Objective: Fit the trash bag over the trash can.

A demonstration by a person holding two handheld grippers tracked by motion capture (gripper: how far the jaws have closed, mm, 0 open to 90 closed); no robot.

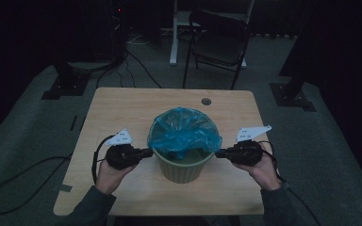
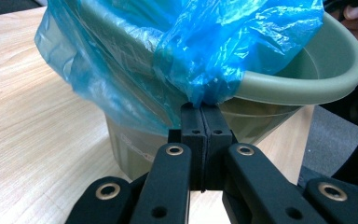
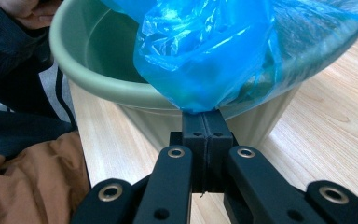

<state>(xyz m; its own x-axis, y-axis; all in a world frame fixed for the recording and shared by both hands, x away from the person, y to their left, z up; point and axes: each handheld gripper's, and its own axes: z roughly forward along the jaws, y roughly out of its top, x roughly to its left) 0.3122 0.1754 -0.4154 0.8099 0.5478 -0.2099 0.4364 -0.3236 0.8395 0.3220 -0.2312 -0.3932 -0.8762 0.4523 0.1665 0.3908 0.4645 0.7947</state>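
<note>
One bin (image 1: 185,165) stands at the frame's centre, with one blue bag (image 1: 184,132) in it. One table (image 1: 122,108) bears them. Two grippers: one (image 1: 147,153) left of centre, one (image 1: 220,153) right of centre. Two hands hold them. One chair (image 1: 219,40) stands at upper centre.
</note>
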